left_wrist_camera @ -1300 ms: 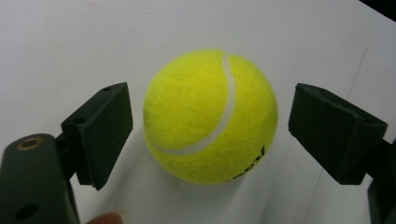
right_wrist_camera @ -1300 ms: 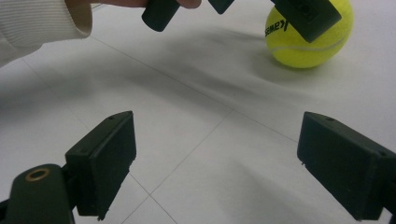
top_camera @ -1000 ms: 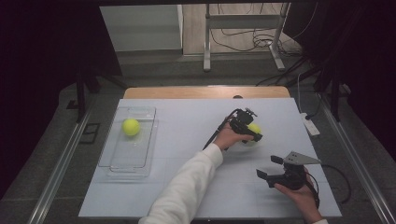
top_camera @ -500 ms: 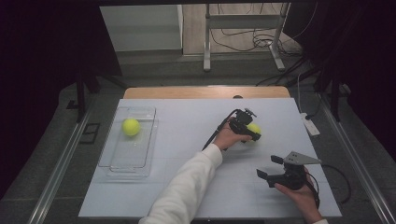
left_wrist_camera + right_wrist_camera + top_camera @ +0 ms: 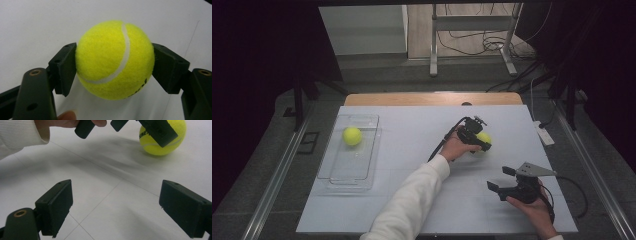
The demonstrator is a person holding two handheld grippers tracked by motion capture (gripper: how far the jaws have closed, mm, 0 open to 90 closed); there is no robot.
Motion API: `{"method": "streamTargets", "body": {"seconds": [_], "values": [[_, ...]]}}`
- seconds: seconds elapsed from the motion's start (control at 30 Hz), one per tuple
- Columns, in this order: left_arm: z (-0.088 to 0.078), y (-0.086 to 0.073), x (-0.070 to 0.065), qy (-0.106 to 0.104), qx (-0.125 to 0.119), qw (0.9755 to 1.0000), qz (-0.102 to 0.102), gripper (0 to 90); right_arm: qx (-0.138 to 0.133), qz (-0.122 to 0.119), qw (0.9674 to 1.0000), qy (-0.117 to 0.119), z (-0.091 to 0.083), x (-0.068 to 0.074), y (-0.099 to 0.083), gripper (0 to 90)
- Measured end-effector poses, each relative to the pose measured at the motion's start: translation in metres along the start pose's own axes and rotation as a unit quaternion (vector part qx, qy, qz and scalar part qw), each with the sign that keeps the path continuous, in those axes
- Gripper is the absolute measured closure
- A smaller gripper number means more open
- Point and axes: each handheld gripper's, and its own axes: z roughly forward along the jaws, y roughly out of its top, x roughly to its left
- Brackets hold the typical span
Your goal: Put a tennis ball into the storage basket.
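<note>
The left gripper [image 5: 113,65] has just clamped its matte black jaws on the fuzzy round yellow tennis ball [image 5: 115,60]; the right gripper [image 5: 120,207] gapes wide.

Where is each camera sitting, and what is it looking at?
High view: above the person's side, looking down on the white table; both forearms, left tongs, right tongs, clear plastic tray.
Left gripper view: rides the left tongs, whose pads press a fuzzy yellow tennis ball.
Right gripper view: rides the open right tongs, facing that ball and a white sleeve.
Shared: all three show that ball.
</note>
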Motion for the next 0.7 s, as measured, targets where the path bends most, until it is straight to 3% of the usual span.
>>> {"method": "streamTargets", "body": {"seconds": [0.7], "values": [[-0.015,-0.005,0.0,-0.002,-0.009,0.9999,0.008,27.0,0.001,-0.001,1.0,-0.001,0.001,0.0,0.0,12.6]]}}
